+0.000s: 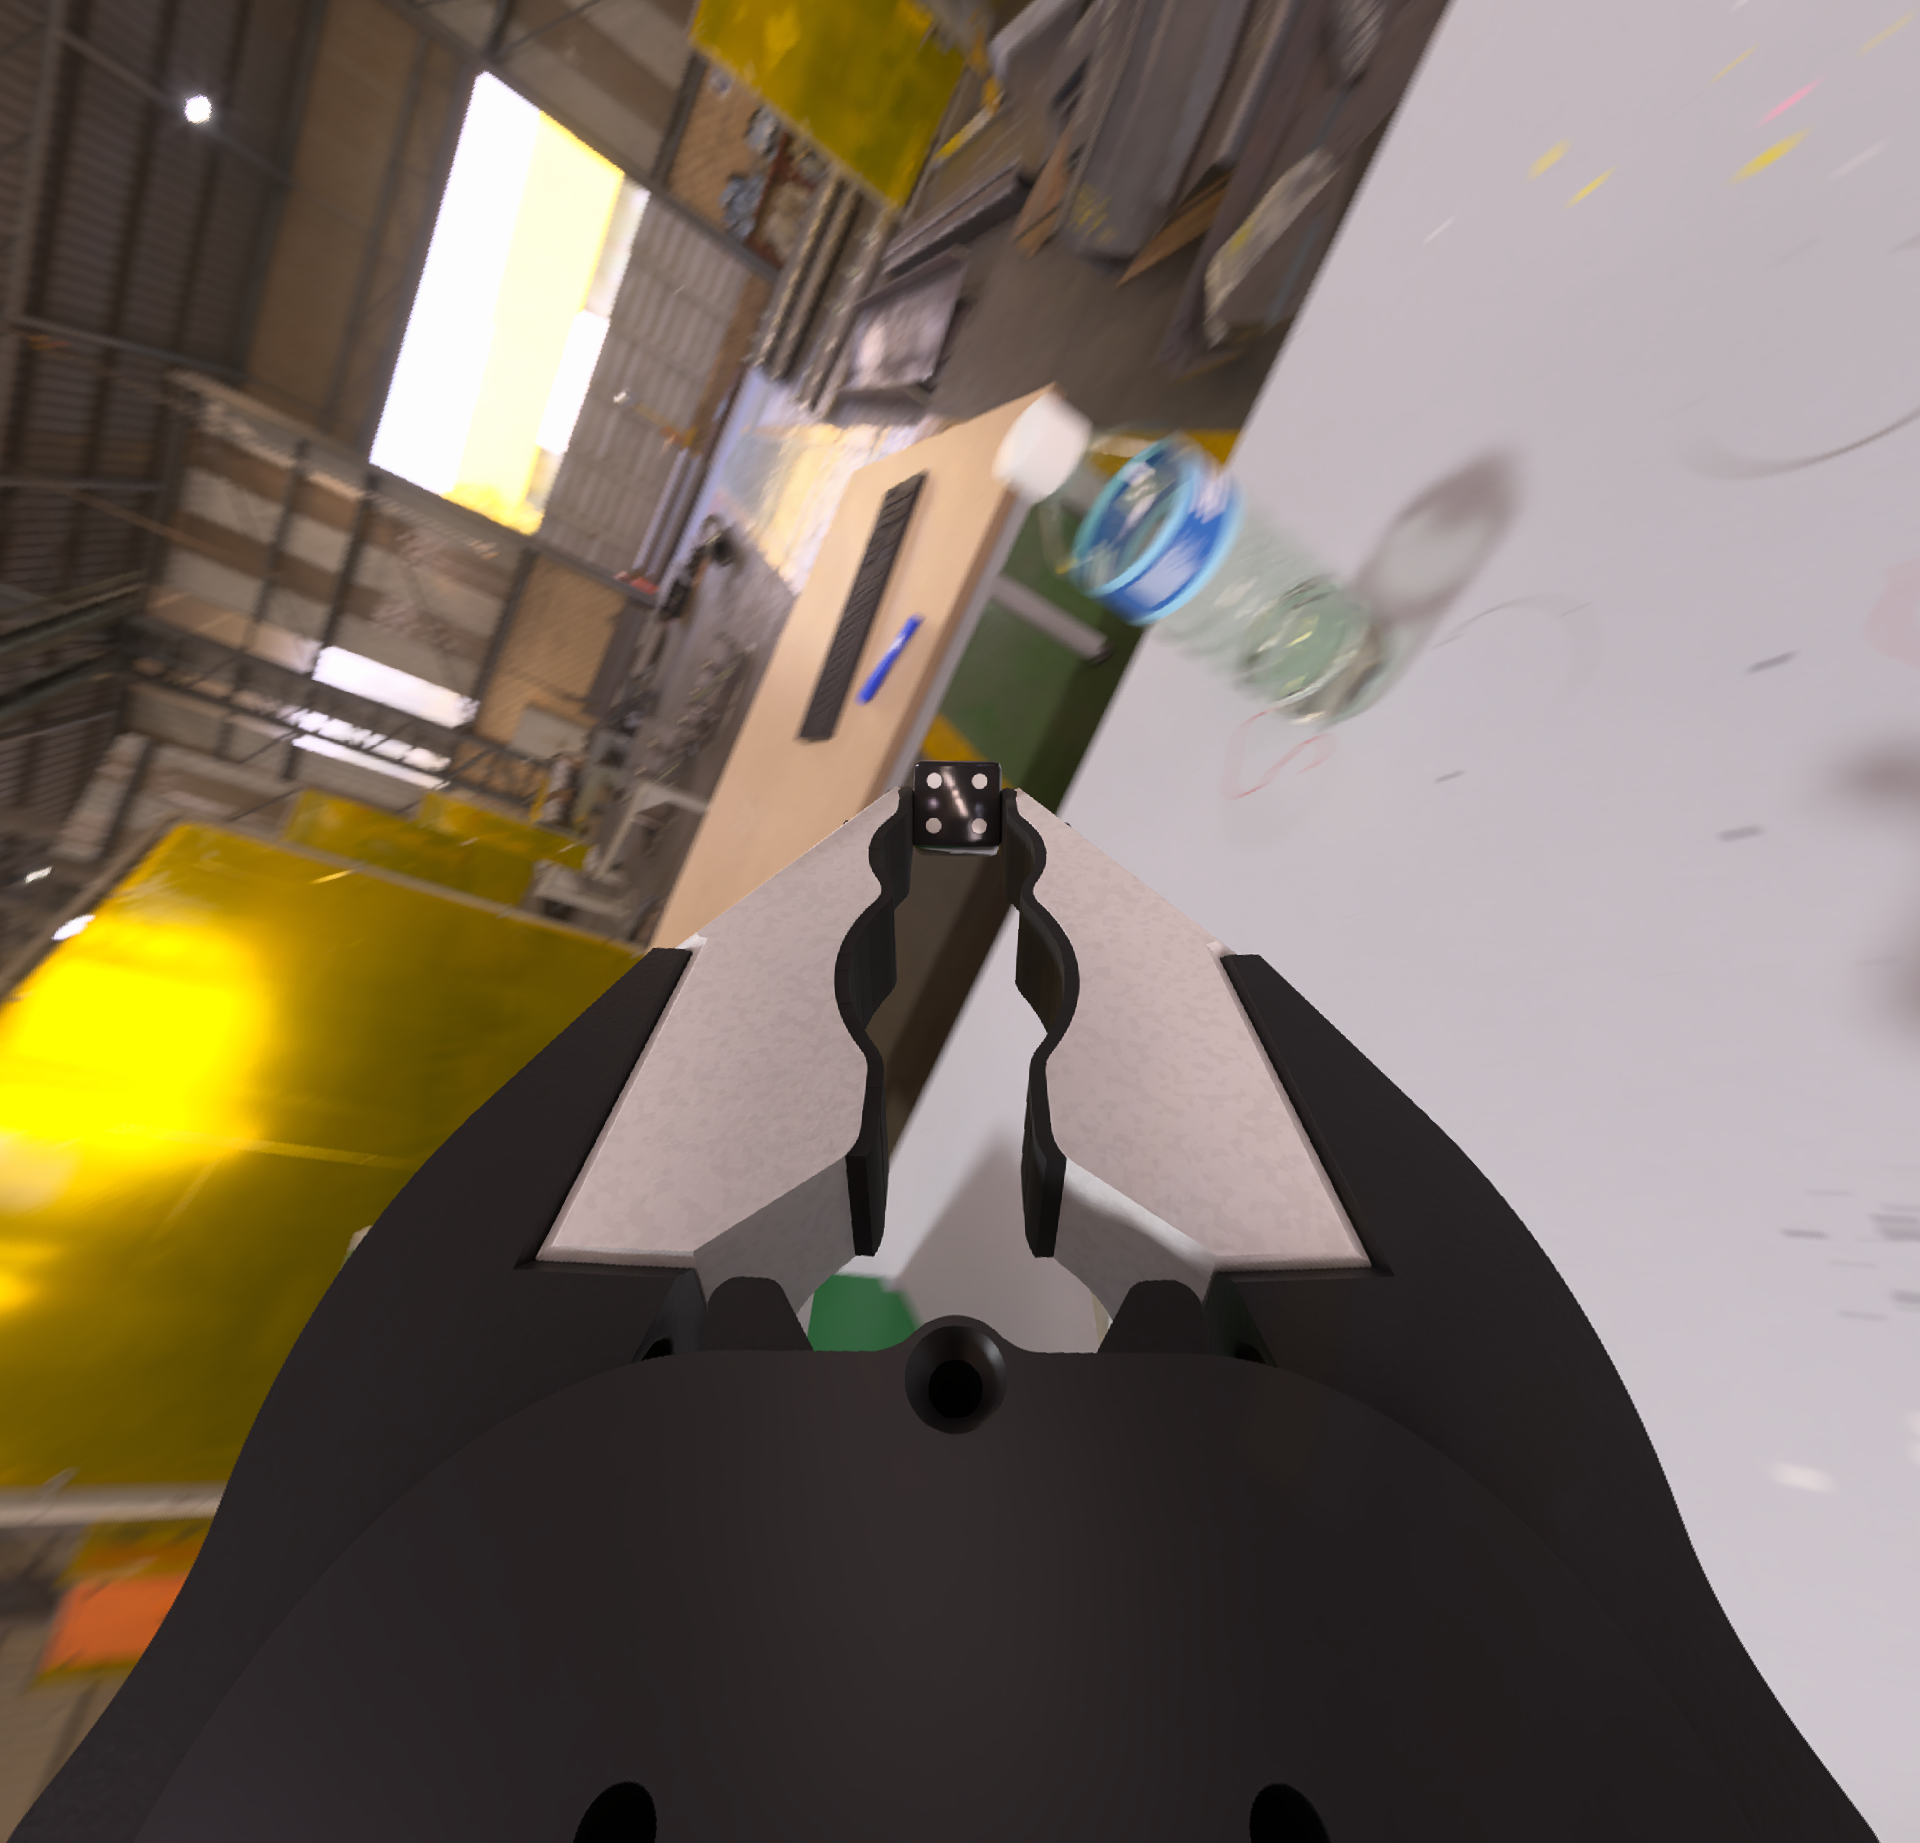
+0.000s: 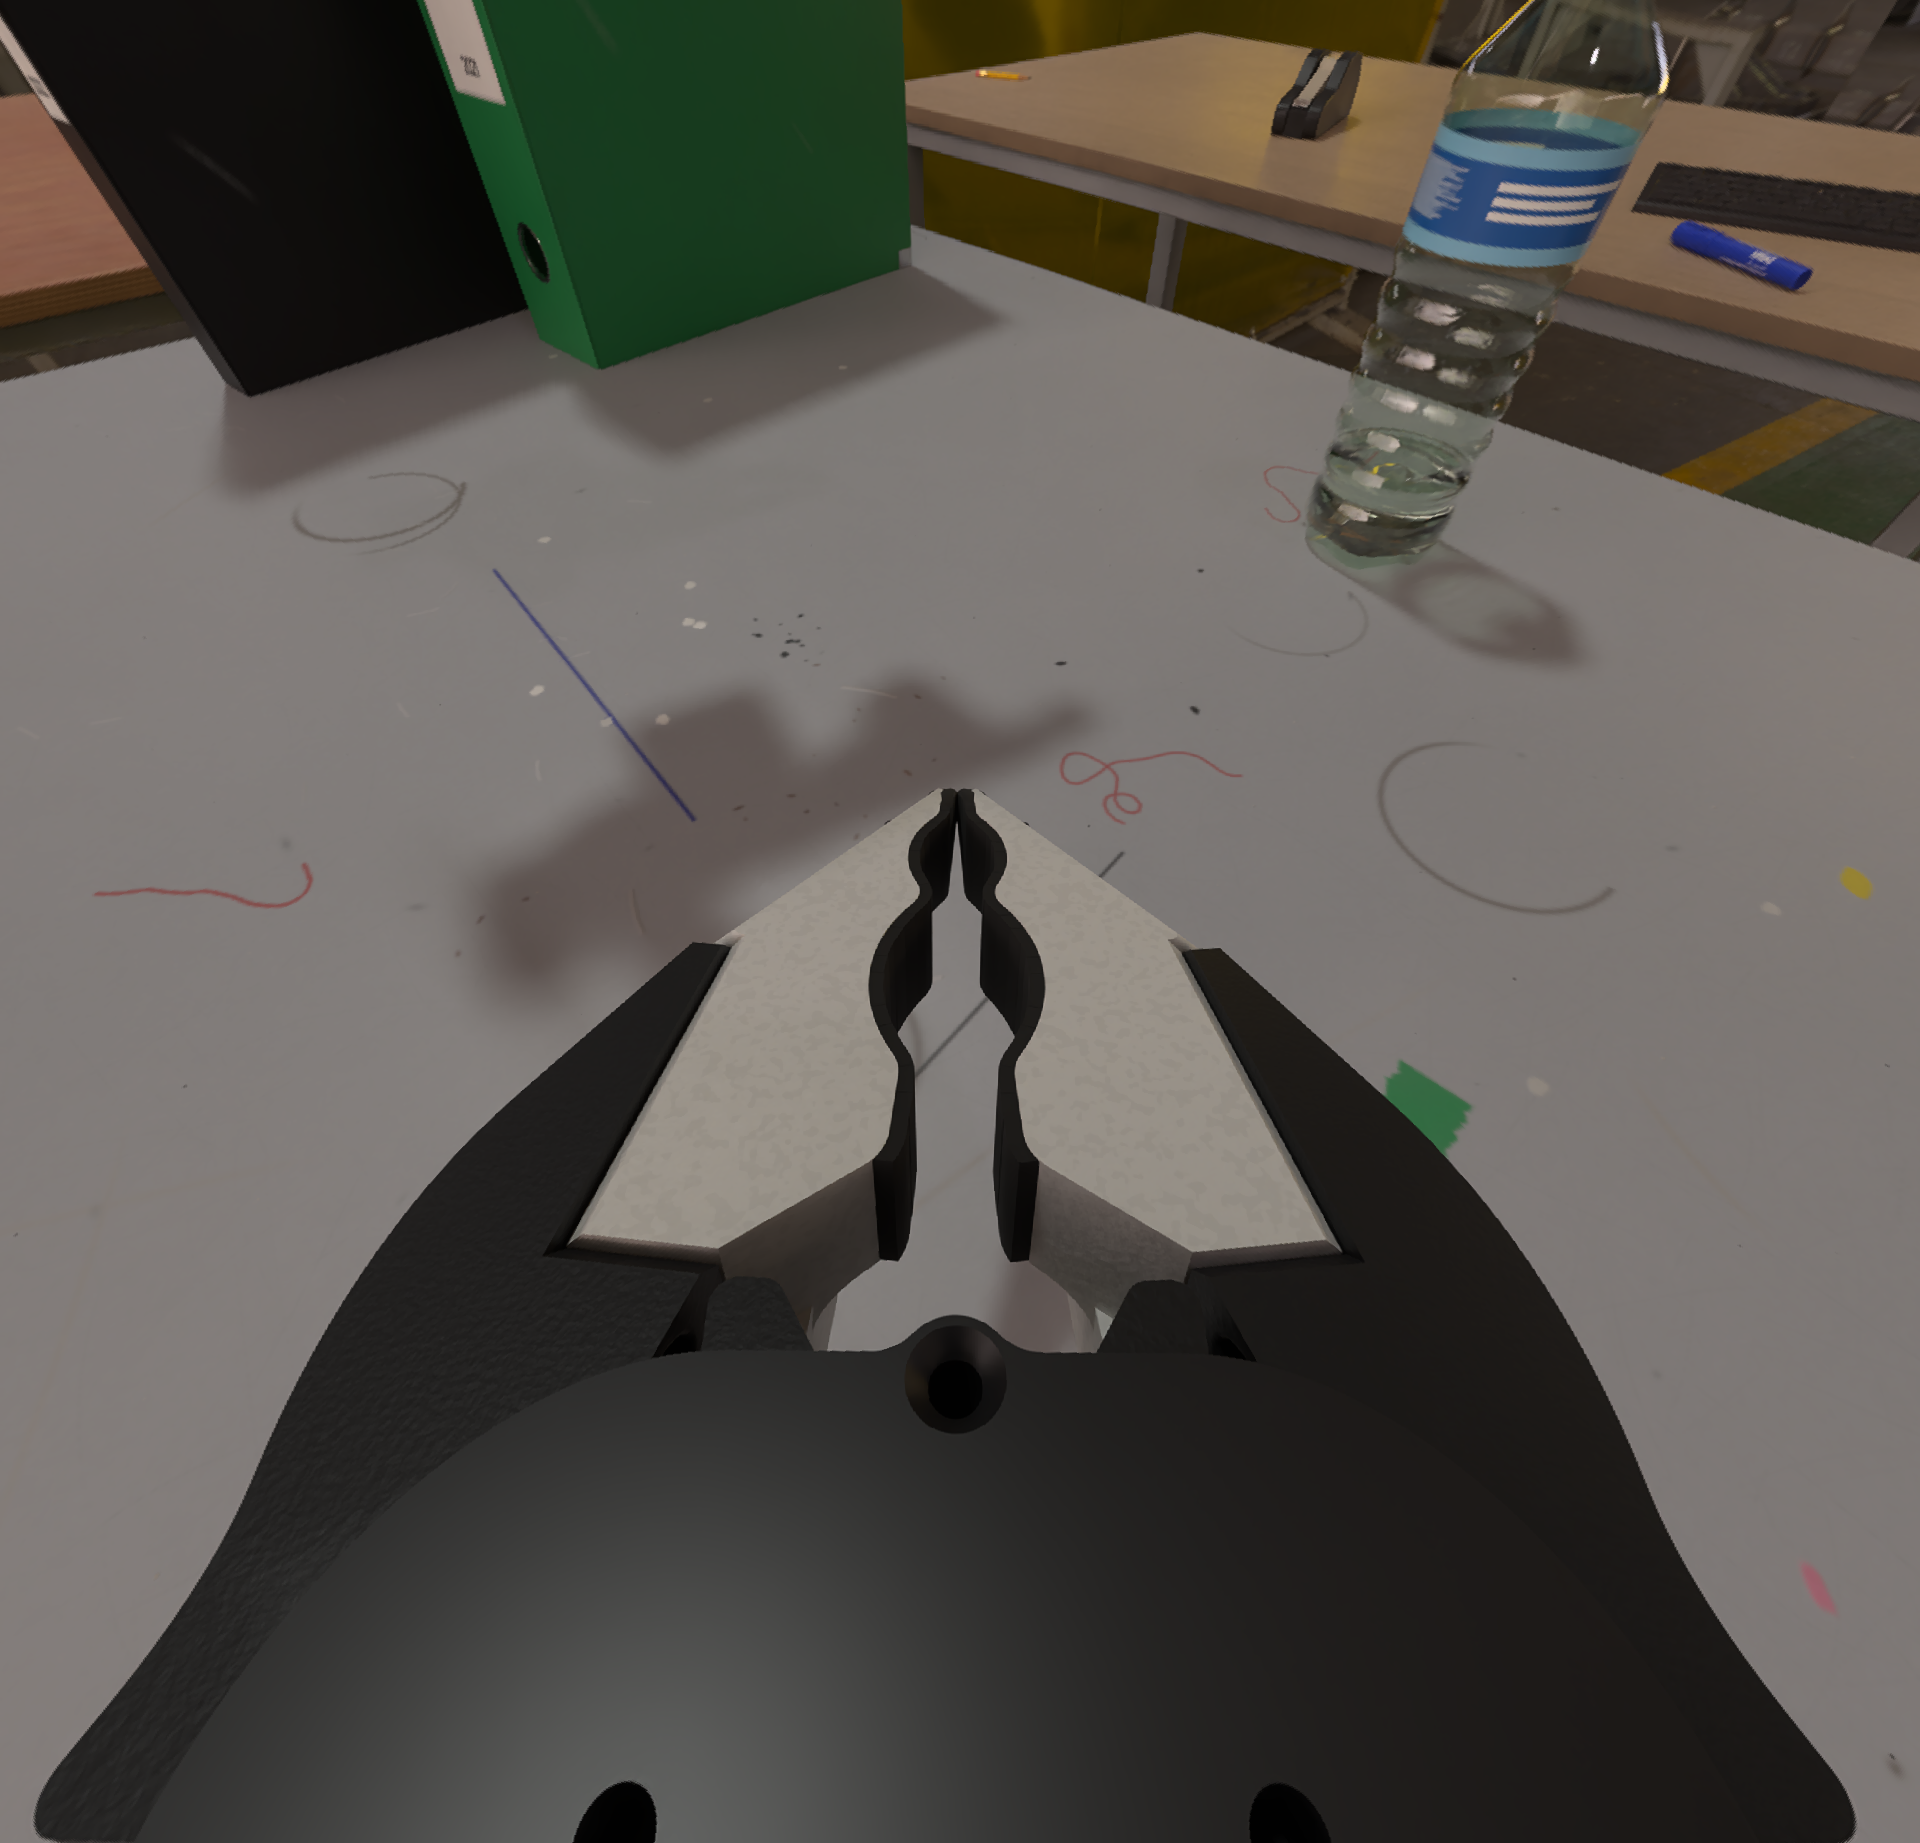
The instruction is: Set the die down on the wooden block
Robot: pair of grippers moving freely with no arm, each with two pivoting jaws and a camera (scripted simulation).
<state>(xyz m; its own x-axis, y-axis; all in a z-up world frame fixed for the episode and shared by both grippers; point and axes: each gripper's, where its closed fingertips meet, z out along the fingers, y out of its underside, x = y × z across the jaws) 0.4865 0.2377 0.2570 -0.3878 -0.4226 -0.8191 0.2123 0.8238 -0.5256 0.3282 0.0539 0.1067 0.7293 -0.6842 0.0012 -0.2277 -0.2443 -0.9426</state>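
My left gripper (image 1: 956,806) is shut on a small black die (image 1: 956,806) with white pips, pinched at the fingertips. The left wrist view is tilted and blurred, with the grey table (image 1: 1558,962) running up the right side; the die is held off the table near its edge. My right gripper (image 2: 956,796) is shut and empty, low over the grey table (image 2: 416,1066). No wooden block shows in either view.
A clear water bottle with a blue label (image 2: 1465,266) stands at the right on the grey table, also in the left wrist view (image 1: 1195,546). A green binder (image 2: 707,131) and a black binder (image 2: 260,152) stand at the back left. A wooden side table (image 2: 1195,152) lies beyond.
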